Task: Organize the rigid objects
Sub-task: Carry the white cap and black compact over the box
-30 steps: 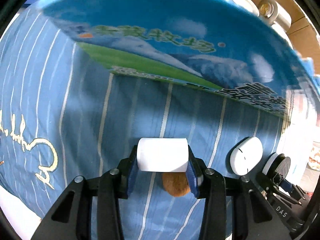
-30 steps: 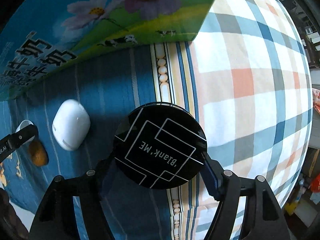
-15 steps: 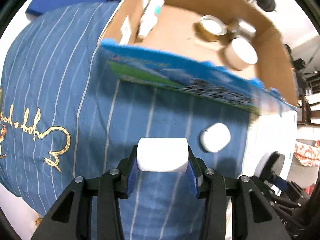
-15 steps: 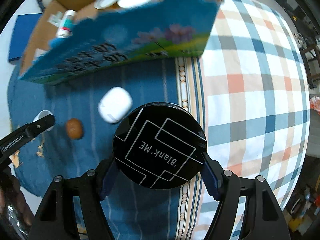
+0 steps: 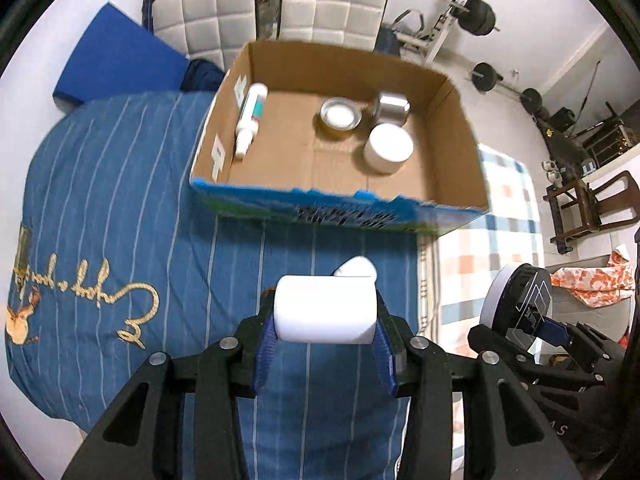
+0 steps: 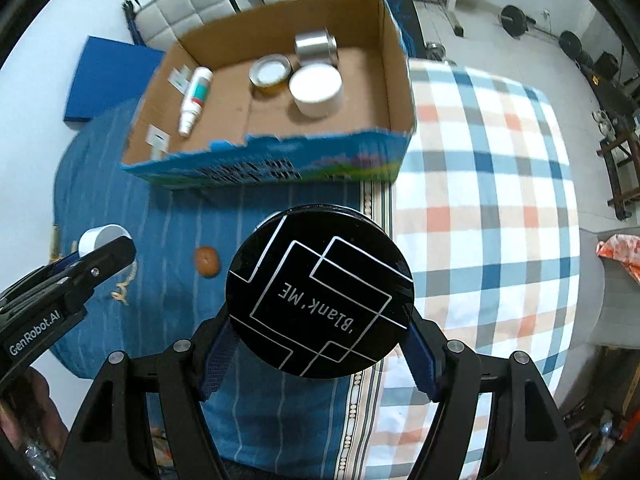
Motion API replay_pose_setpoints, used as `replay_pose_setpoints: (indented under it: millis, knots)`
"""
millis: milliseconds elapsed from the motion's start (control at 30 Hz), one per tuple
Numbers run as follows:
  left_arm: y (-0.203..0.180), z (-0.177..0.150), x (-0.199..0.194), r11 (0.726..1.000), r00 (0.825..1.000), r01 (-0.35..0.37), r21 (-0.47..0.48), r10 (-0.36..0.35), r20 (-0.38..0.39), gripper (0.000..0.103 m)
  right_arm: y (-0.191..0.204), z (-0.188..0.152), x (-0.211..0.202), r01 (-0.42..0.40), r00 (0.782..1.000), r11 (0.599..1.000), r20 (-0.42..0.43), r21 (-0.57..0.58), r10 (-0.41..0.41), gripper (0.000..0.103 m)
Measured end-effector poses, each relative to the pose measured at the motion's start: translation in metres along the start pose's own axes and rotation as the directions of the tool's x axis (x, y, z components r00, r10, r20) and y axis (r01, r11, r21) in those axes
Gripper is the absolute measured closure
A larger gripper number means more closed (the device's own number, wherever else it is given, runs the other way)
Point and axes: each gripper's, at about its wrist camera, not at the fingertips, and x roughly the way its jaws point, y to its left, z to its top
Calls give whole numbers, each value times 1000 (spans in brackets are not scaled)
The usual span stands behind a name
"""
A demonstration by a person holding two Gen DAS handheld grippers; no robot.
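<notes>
My left gripper (image 5: pixel 325 312) is shut on a white cylinder (image 5: pixel 325 309), held high above the blue striped cloth (image 5: pixel 120 216). My right gripper (image 6: pixel 320 312) is shut on a round black compact (image 6: pixel 320 292) marked "Blank ME"; it also shows in the left wrist view (image 5: pixel 520 304). The open cardboard box (image 5: pixel 460 128) lies ahead and below, holding a white tube (image 5: pixel 249 124), a silver tin (image 5: pixel 390 106), a gold-rimmed tin (image 5: pixel 340 116) and a white round jar (image 5: pixel 388 146). A white oval case (image 5: pixel 358 269) lies on the cloth, partly hidden behind the cylinder.
A small brown round object (image 6: pixel 207 261) lies on the blue cloth. A checked cloth (image 6: pixel 488 200) covers the right side. Padded white chairs (image 5: pixel 280 4), a blue mat (image 5: pixel 116 60), weights (image 5: pixel 480 20) and a wooden chair (image 5: pixel 588 208) stand around.
Both grippers have risen well above the cloth with their objects. The box, first seen side-on, now shows its open inside from above.
</notes>
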Motion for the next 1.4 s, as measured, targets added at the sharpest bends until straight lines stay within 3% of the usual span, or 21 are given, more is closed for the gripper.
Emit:
replay_pose_setpoints:
  millis: [400, 633, 800, 900, 1033, 1400]
  knots:
    - [-4, 45, -19, 998, 997, 60, 17, -61, 43, 64, 10, 32, -46, -102, 992, 995, 74, -1, 102, 28]
    - [13, 110, 12, 998, 998, 59, 8, -59, 5, 64, 20, 89, -23, -137, 989, 991, 60, 11, 136, 28]
    - [34, 150, 64, 997, 994, 65, -29, -67, -92, 64, 26, 140, 27, -146, 989, 989, -5, 33, 146, 28]
    - [49, 168, 106, 996, 981, 72, -60, -82, -175, 64, 38, 166, 69, -138, 989, 990, -56, 26, 139, 28]
    - [65, 185, 167, 992, 949, 73, -102, -101, -298, 64, 55, 190, 126, -122, 981, 993, -150, -5, 120, 28]
    - [66, 195, 236, 999, 899, 37, -40, -50, -435, 64, 72, 213, 209, -83, 952, 995, -300, -58, 62, 27]
